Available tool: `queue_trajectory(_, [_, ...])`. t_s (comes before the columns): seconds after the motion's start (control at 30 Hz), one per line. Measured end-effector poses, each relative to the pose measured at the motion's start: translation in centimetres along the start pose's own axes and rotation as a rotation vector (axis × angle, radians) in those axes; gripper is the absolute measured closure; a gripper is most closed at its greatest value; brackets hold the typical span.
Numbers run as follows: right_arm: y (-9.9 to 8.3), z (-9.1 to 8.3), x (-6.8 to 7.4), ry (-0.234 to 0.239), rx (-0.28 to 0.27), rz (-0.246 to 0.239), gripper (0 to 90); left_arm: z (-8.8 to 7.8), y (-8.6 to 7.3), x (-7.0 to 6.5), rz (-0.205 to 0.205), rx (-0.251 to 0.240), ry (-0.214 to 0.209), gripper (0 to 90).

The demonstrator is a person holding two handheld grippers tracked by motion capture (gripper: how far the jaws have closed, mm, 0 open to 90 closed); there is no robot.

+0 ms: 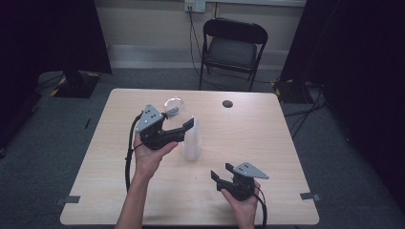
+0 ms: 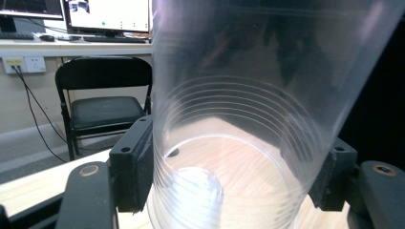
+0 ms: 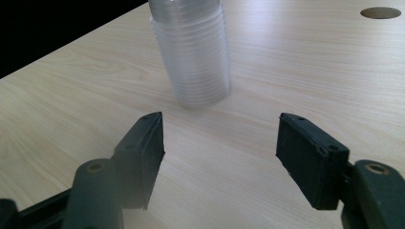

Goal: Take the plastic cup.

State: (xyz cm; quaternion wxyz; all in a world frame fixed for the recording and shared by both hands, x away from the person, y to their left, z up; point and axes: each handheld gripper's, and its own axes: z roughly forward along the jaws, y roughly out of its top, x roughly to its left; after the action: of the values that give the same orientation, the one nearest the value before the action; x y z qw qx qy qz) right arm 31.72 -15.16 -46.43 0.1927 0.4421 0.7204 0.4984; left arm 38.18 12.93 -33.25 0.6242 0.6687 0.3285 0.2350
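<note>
A stack of clear plastic cups (image 1: 191,143) stands upright near the middle of the wooden table (image 1: 258,143); the right gripper view has this stack (image 3: 196,62) straight ahead. My left gripper (image 1: 176,121) is shut on a single clear cup (image 1: 173,108), held tilted just above and left of the stack's top. In the left gripper view the cup (image 2: 239,119) sits between both jaws of my left gripper (image 2: 229,176), which press its sides. My right gripper (image 1: 221,171) hovers low at the front right, open and empty. Its jaws point toward the stack, well short of it (image 3: 219,148).
A small dark round hole (image 1: 227,103) marks the table's far side, also seen as the hole (image 3: 380,13). A black folding chair (image 1: 234,47) stands beyond the table, with the same chair (image 2: 102,109) in front of a wall socket. Dark curtains flank both sides.
</note>
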Motion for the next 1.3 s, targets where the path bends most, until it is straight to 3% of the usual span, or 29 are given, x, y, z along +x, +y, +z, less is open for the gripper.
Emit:
queue_trajectory(0.23, [0.0,0.1,0.1,0.003,0.007,-0.004,33.4,-1.7,-1.1,0.4,-0.023,0.025,0.016,31.0])
queue_trajectory(0.5, [0.1,0.2,0.6,0.005,0.01,-0.03,33.7,-2.8,-3.0,0.8,-0.087,0.058,0.003,31.1])
queue_trajectory(0.7, [0.1,0.7,1.4,0.029,0.025,-0.072,36.1,-2.9,-4.3,0.9,-0.131,0.086,-0.012,31.3])
queue_trajectory(0.8, [0.2,0.8,1.7,0.07,0.026,-0.085,39.1,-2.9,-4.8,0.9,-0.129,0.111,-0.009,31.3])
queue_trajectory(0.97, [0.3,0.8,1.9,0.093,0.008,-0.091,41.3,-2.8,-5.7,0.8,-0.157,0.147,-0.031,31.4])
queue_trajectory(1.3, [0.4,0.8,2.5,0.119,-0.014,-0.097,43.8,-2.8,-7.7,0.7,-0.251,0.17,-0.091,31.1])
